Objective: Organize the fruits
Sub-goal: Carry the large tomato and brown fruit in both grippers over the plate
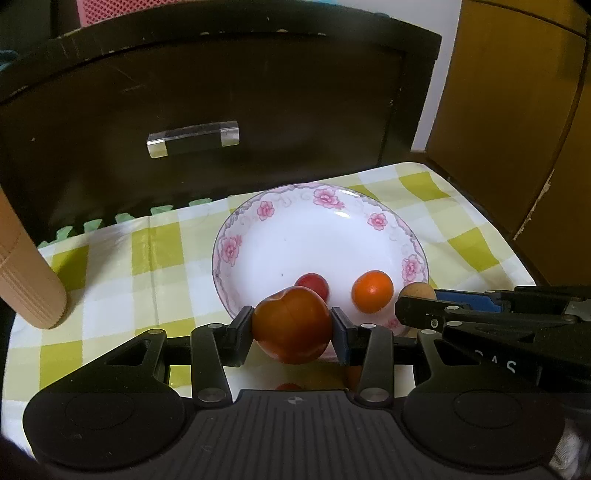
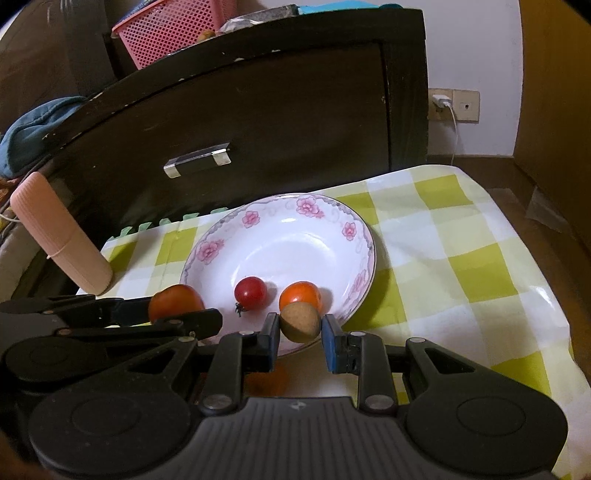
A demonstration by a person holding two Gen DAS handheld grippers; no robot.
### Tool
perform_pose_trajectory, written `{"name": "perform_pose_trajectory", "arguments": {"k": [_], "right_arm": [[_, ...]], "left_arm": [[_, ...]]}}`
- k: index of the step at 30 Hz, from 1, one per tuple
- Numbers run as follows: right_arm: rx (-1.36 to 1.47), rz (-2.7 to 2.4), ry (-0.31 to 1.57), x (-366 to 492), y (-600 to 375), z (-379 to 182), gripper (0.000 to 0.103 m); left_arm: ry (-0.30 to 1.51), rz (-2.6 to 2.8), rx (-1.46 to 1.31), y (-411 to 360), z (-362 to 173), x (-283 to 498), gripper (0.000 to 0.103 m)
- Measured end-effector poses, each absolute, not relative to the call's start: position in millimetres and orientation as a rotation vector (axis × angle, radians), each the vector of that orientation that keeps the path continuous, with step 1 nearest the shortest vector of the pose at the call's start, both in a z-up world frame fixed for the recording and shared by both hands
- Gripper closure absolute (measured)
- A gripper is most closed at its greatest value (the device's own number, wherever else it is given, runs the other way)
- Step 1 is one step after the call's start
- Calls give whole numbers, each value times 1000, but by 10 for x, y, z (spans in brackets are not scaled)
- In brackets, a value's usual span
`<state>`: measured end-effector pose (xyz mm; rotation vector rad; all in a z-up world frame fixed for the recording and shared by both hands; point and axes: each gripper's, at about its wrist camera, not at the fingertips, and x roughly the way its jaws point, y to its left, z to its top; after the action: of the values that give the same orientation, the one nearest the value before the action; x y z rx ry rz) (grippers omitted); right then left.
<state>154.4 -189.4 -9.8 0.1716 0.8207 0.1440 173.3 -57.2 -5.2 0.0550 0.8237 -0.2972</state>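
Checked cloth (image 1: 110,258) below: my left claw (image 1: 291,325) grips a tomato (image 1: 291,325), my right claw (image 2: 299,323) a brown fruit (image 2: 299,321), both at the plate's (image 2: 280,236) lower-frame rim, plate directly ahead.

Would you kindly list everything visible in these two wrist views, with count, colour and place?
White floral-rimmed plate: one, on the checked cloth.
Small red cherry tomato: one, in the plate.
Small orange fruit: one, in the plate.
Large red-orange tomato: one, clamped in the left hand-held gripper.
Small brown round fruit: one, clamped in the right hand-held gripper.
Yellow-green checked tablecloth: one, covering the table.
Pinkish ribbed cylinder: one, leaning at the cloth's left edge.
Dark wooden drawer front: one, behind.
Pink mesh basket: one, on top.
Left hand-held gripper: black.
Right hand-held gripper: black, blue pad.
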Motion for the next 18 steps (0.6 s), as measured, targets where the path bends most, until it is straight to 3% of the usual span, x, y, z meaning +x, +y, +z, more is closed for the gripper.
{"name": "perform_pose_trajectory", "arguments": {"k": [18], "right_arm": [[177,154,816,1741,-1918,-216,78]], "left_arm": [[848,-297,19,-555,-195,1904,53]]}}
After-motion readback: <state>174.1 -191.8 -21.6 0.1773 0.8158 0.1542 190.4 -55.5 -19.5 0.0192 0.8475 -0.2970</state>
